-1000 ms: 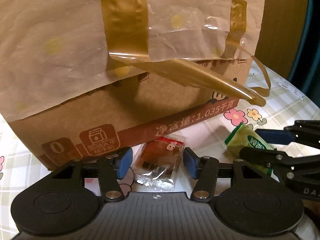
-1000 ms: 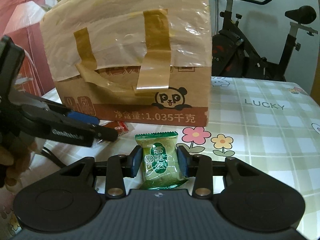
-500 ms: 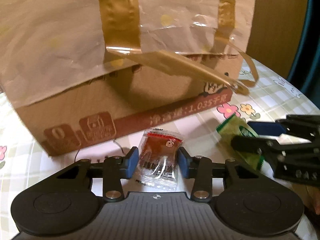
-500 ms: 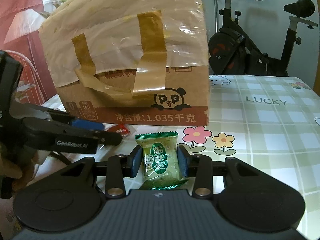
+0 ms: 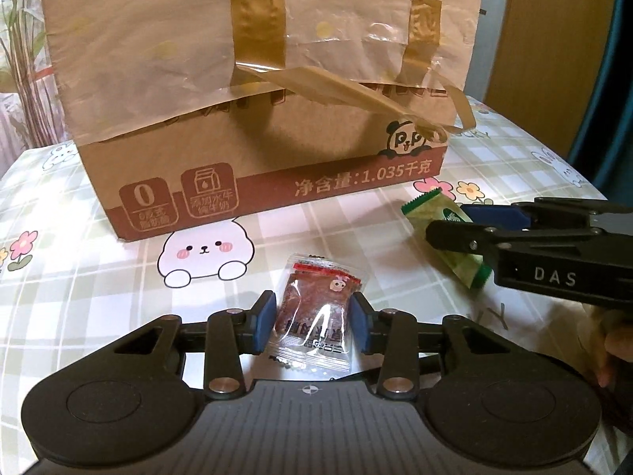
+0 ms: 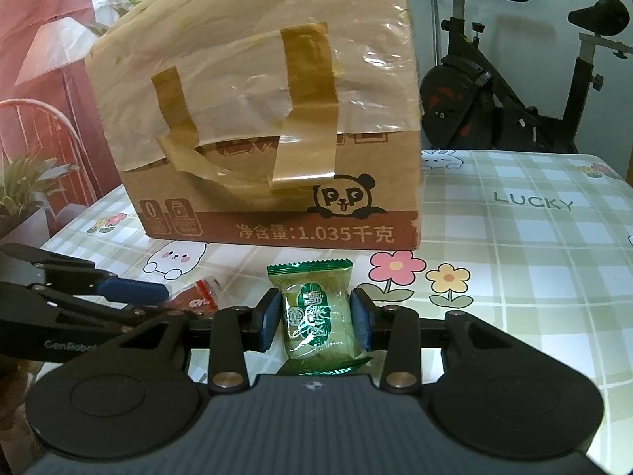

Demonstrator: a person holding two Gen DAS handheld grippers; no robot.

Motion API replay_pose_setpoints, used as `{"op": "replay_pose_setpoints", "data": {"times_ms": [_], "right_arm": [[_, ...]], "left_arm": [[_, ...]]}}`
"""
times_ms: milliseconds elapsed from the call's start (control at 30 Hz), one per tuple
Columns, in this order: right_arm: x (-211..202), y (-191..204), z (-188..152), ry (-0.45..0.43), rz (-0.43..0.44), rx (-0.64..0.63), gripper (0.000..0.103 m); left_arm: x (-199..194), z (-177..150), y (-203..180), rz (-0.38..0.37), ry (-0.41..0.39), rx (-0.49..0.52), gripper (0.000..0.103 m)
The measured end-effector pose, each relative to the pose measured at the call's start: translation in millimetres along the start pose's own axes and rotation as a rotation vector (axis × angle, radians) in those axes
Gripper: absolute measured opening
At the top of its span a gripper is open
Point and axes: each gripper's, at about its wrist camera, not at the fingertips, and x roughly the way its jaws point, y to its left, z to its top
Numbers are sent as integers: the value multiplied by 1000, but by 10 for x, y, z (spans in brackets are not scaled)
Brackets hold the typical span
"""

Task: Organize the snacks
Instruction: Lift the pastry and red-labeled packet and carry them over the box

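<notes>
Two small wrapped snacks are in hand, one per gripper: the clear plastic packet with a red top strip and a dark brown slab inside (image 5: pixel 316 312) sits pinched between the blue pads of the left gripper (image 5: pixel 312 322), and the green foil pillow packet with white lettering (image 6: pixel 316 316) is clamped the same way in the right gripper (image 6: pixel 316 316), both just above the checked, flower-printed tablecloth (image 6: pixel 514 261) and in front of the tall brown cardboard box with a panda logo and peeling tan tape (image 6: pixel 277 213). Each pair of tongs is narrowed onto its packet, and the wrappers bulge a little between the pads. Slick film held only at its sides is my main worry; a quick swing or a slight loosening could let either packet slide out and drop. Squeezing harder may crush the soft contents or burst a seal. Both tools sit near each other, so crossing paths might knock a packet loose. Loose tape strips and the plastic sheet (image 5: pixel 356 39) hanging over the box front could snag a finger or a wrapper if the load goes in over that side, and whether the top is open cannot be told from either view
</notes>
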Motion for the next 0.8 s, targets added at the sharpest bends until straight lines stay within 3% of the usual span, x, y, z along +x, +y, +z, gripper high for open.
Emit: {"op": "replay_pose_setpoints", "data": {"times_ms": [800], "right_arm": [[-80,134,-30,-30,3,-69,41]], "left_arm": [[-582,48,120,45,-130,-29,42]]}}
